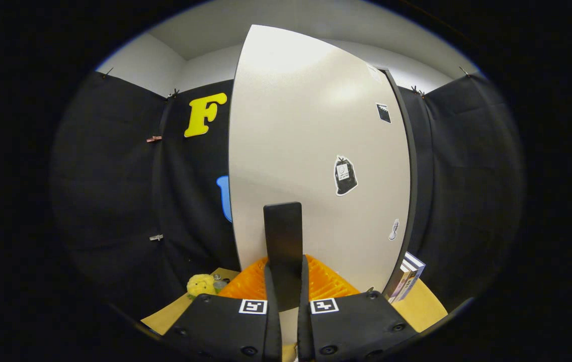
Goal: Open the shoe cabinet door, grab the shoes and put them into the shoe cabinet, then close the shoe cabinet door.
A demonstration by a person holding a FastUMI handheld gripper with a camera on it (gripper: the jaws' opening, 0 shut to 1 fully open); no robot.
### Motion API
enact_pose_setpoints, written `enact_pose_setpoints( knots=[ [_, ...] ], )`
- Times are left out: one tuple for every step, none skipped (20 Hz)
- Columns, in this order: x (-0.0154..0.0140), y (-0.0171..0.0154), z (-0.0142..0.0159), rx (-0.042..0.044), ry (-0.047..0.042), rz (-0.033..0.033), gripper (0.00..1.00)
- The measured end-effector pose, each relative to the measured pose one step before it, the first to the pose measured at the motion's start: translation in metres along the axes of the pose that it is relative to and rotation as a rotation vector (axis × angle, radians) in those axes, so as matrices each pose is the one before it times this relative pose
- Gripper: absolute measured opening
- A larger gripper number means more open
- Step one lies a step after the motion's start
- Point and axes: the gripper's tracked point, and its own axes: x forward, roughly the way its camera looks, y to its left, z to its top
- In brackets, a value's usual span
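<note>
**A:** The gripper (283, 281) is right up against the shoe cabinet door (311, 151), and its two fingers (268, 286) have a black handle (282, 241) squeezed between them.

**B:** Both sides pressing on it?

**A:** Looks that way. The fingers are narrow, one on each flank of that upright black bar, with no gap showing. The bar stands up past the fingertips against the pale panel.

**B:** And the door itself?

**A:** A big off-white panel rising straight ahead of the fingers. Its left edge curves tall against the black cloth wall (114, 191); a dark strip (406, 166) runs along its right edge. Whether it sits open or flush, he can't tell from this angle.

**B:** Anything on the panel?

**A:** A few stickers: a dark bag-shaped one (344, 175) up and right of the handle, a small black one (384, 112) higher, a tiny pale one (394, 229) low near the right edge.

**B:** What's down by the fingers?

**A:** An orange ridged piece (328, 281) just behind them on both sides, low against the door; what it is isn't clear. It rests on a tan counter (424, 304).

**B:** And off to the sides?

**A:** Left of the fingers, a small yellow fuzzy thing (200, 284) on the counter with a little grey item beside it. Right, some books (406, 276) standing tilted beside the door's lower corner.
</note>
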Motion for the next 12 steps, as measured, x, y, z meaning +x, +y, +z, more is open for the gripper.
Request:
enact_pose_setpoints(
  knots=[
    [-0.00759, -0.00436, 0.00013, 0.00196, 0.00292, 0.01004, 0.16],
    [-0.00628, -0.00412, 0.00018, 0.00095, 0.00226, 0.00860, 0.16],
    [-0.00513, -0.00602, 0.00047, -0.00191, -0.00129, 0.00596, 0.16],
    [-0.00589, -0.00513, 0.00086, -0.00147, -0.00021, 0.00344, 0.16],
    [-0.00554, -0.00440, 0.00004, 0.00112, -0.00071, 0.00187, 0.16],
    [-0.00633, -0.00587, 0.00042, 0.00295, -0.00055, -0.00105, 0.16],
    [-0.00706, -0.00648, 0.00132, 0.00135, -0.00263, -0.00244, 0.16],
    [-0.00649, -0.00699, -0.00054, -0.00062, -0.00148, -0.00508, 0.16],
    [-0.00503, -0.00747, 0.00126, -0.00352, -0.00368, -0.00842, 0.16],
    [-0.00542, -0.00829, 0.00098, -0.00439, -0.00136, -0.01213, 0.16],
    [-0.00607, -0.00989, 0.00075, 0.00001, -0.00072, -0.01264, 0.16],
    [-0.00553, -0.00893, 0.00070, -0.00066, -0.00159, -0.01347, 0.16]
  ],
)
